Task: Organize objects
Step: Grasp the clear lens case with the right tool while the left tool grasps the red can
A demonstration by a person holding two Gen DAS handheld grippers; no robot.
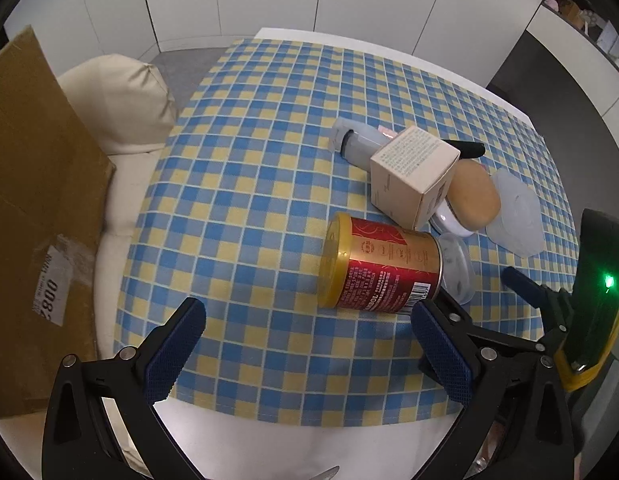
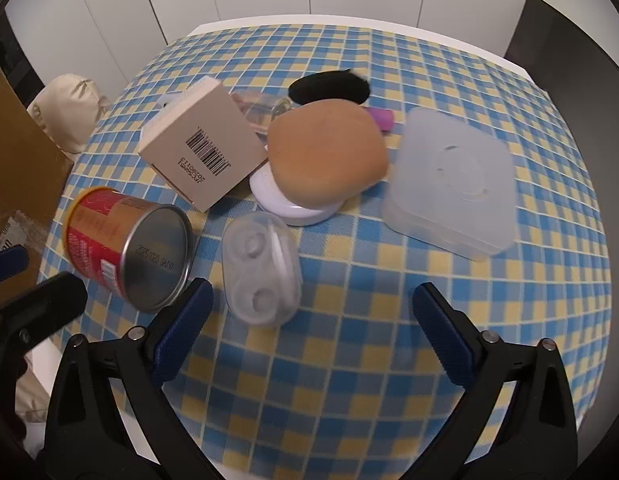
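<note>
Above the tablecloth (image 2: 349, 320), both claws wide, empty.

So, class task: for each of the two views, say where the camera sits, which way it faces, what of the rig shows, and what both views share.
Left wrist view: sits on the left tool, facing forward across the checked tablecloth at the red can; its own open fingers and the right tool show.
Right wrist view: sits on the right tool, facing the clutter from nearer; its open fingers and part of the left tool show.
Shared: can, beige box, bun-shaped item, clear case, cardboard carton.
</note>
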